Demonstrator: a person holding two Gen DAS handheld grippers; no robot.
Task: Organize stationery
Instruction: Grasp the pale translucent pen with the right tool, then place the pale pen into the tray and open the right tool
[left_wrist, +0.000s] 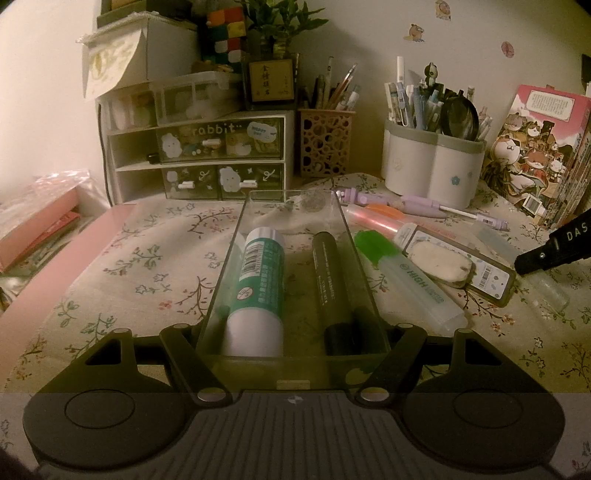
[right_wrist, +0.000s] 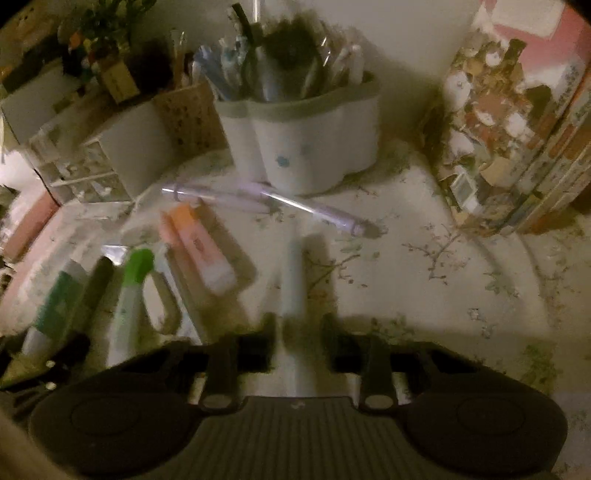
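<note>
My left gripper (left_wrist: 291, 332) is shut on a clear tray (left_wrist: 236, 236), one finger against each long wall. In the tray lie a green-and-white glue stick (left_wrist: 258, 280) and a dark marker (left_wrist: 327, 280). Right of the tray lie a green highlighter (left_wrist: 406, 277), an eraser in its case (left_wrist: 439, 262), an orange highlighter (left_wrist: 376, 218) and a purple pen (left_wrist: 417, 205). The right wrist view is blurred. My right gripper (right_wrist: 299, 325) points down at the cloth with a pale, slim pen (right_wrist: 293, 280) between its fingers. A narrow gap shows beside the pen.
A white pen holder (left_wrist: 432, 162), a lattice pen cup (left_wrist: 325, 144) and a drawer organiser (left_wrist: 199, 155) stand along the back. An illustrated book (left_wrist: 535, 147) leans at the right. Pink books (left_wrist: 37, 225) lie off the left edge of the floral cloth.
</note>
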